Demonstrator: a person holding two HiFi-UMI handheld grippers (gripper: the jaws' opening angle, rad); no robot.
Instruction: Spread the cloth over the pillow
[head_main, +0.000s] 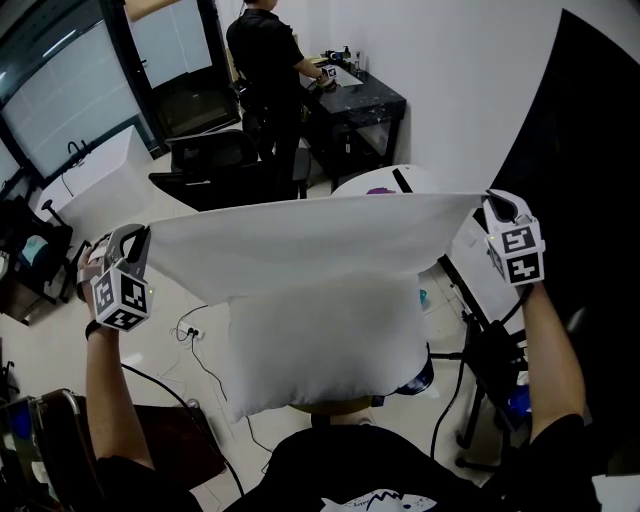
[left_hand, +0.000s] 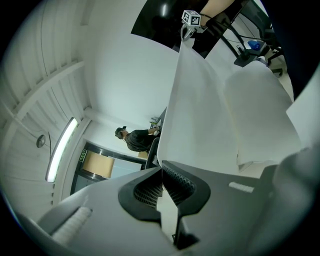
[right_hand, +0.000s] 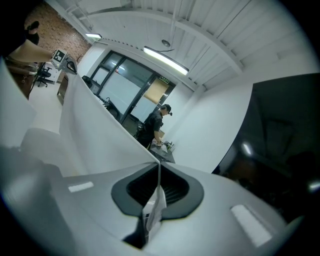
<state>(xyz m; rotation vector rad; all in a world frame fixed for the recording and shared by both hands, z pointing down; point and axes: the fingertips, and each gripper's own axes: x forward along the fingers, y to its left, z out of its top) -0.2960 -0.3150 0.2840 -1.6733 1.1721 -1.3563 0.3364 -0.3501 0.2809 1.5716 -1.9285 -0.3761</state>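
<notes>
A white cloth (head_main: 310, 240) hangs stretched in the air between my two grippers, its top edge taut and nearly level. The left gripper (head_main: 143, 232) is shut on the cloth's left corner. The right gripper (head_main: 486, 201) is shut on its right corner. Below the cloth lies a white pillow (head_main: 325, 345), its upper part hidden behind the hanging cloth. In the left gripper view the cloth (left_hand: 200, 115) runs from my jaws up to the other gripper (left_hand: 189, 25). In the right gripper view the cloth (right_hand: 95, 130) stretches away to the far gripper (right_hand: 65, 58).
A person in black (head_main: 268, 70) stands at a dark table (head_main: 360, 100) at the back. A black chair (head_main: 225, 170) stands beyond the cloth. Cables (head_main: 195, 340) lie on the pale floor at left. A black stand (head_main: 485, 380) is at the right.
</notes>
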